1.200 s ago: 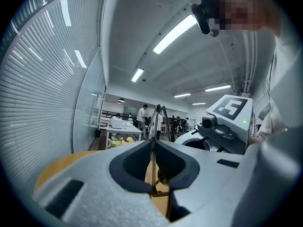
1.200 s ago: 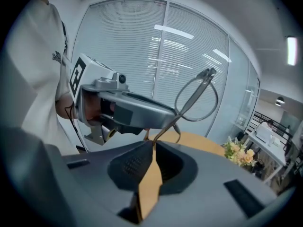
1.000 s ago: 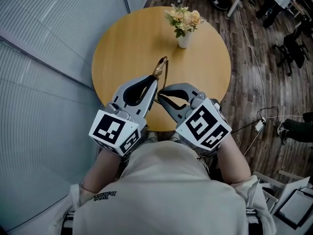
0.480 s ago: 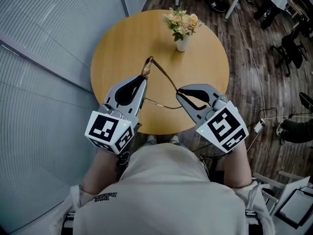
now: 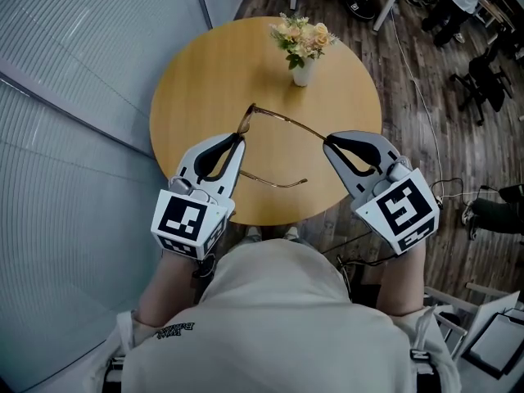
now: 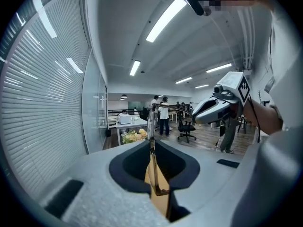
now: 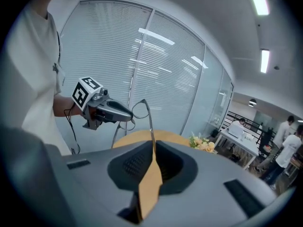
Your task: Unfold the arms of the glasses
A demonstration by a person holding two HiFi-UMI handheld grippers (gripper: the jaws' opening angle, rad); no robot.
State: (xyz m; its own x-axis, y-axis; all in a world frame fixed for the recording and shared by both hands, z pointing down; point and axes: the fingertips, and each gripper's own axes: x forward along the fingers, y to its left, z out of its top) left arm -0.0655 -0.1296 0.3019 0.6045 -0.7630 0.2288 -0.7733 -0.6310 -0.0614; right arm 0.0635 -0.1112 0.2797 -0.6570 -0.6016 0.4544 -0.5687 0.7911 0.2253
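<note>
Left gripper point(image 5: 239, 138) clamped on glasses point(image 5: 246, 119) (seemingly the front), right gripper point(image 5: 327, 142) pinching one arm point(image 5: 288, 121)

The glasses point(image 5: 286, 120) are thin, gold-toned wire frames, held in the air over the round wooden counter point(image 5: 205, 72) and touching nothing but the two claws. The front stands nearly edge-on at the tip of the left claw point(image 5: 239, 142), which pinches it. One arm is swung out wide, stretching in a straight line to the right claw point(image 5: 329, 142), which is closed on its far end. The other arm shows below the left claw, running rightward, its curved ear tip free above the counter's near edge.
</note>
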